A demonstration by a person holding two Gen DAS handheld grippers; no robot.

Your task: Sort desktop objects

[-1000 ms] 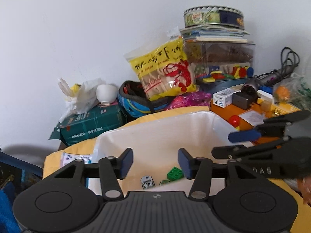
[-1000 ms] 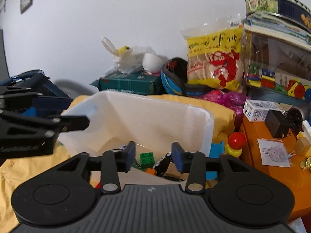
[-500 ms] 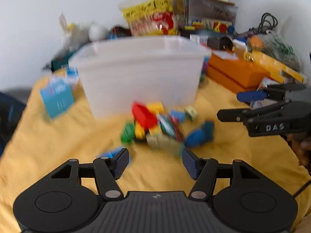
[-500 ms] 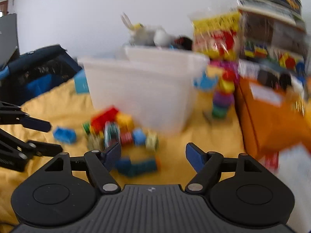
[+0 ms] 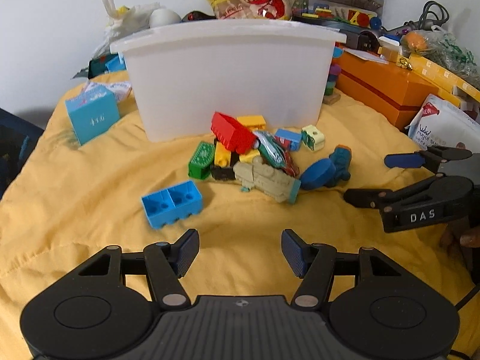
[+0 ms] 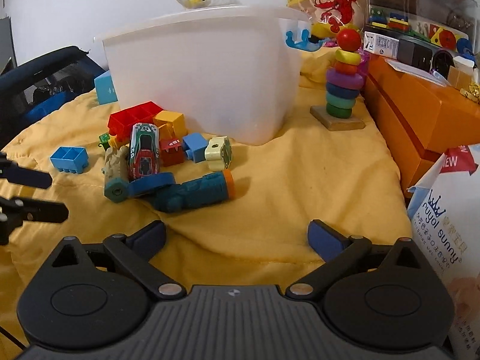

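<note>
A heap of toys lies on the yellow cloth (image 5: 90,186) in front of a white plastic bin (image 5: 228,75) (image 6: 204,69). In it are a red block (image 5: 231,133), a green toy car (image 6: 144,150), a beige toy train (image 5: 267,180) and a dark teal toy train (image 6: 192,192). A light blue block (image 5: 171,202) (image 6: 69,159) lies apart to the left. My left gripper (image 5: 240,250) is open and empty, just short of the heap. My right gripper (image 6: 237,235) is open and empty, near the teal train; it shows from the side in the left wrist view (image 5: 381,177).
A ring-stacker toy (image 6: 343,81) stands right of the bin. An orange box (image 6: 420,111) and a snack bag (image 6: 447,228) crowd the right side. A blue carton (image 5: 91,117) sits left of the bin. Clutter lines the wall behind. A dark bag (image 6: 39,81) lies at far left.
Both grippers have dropped from above the bin's opening to low over the cloth in front of it. The right gripper's fingers have spread wider. The toy heap is now in view.
</note>
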